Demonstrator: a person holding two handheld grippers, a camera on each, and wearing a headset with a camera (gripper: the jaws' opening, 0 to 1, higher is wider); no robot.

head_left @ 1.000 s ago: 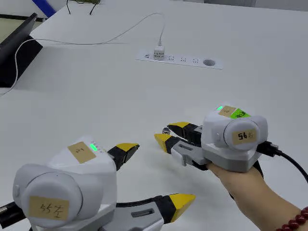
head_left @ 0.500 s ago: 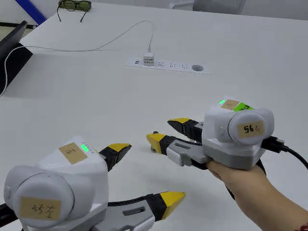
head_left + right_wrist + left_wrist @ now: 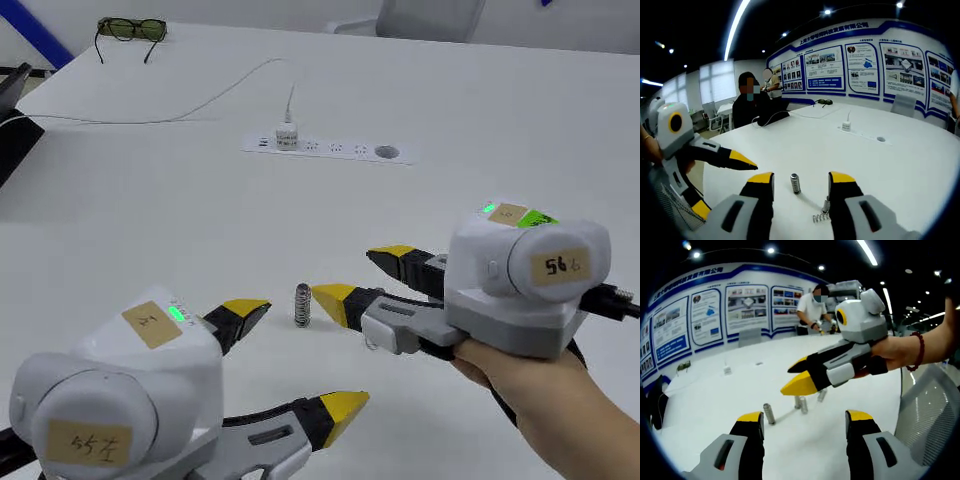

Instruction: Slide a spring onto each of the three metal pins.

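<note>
A short metal pin with a spring on it stands upright on the white table. It is just left of the near jaw tip of my right gripper, which is open and empty. The right gripper view has this pin standing ahead between the jaws, with another small pin and a loose spring lying by the right jaw. My left gripper is open and empty at the lower left. Ahead of it stand the sprung pin and more small metal pieces.
A white power strip with a plugged-in charger and cable lies further back on the table. A pair of glasses rests at the far left corner. People stand or sit in the background of both gripper views.
The head camera has shifted. My right gripper has drawn back to the right, and the sprung pin that was at its jaws now stands free beside the near tip. The left gripper holds about the same place.
</note>
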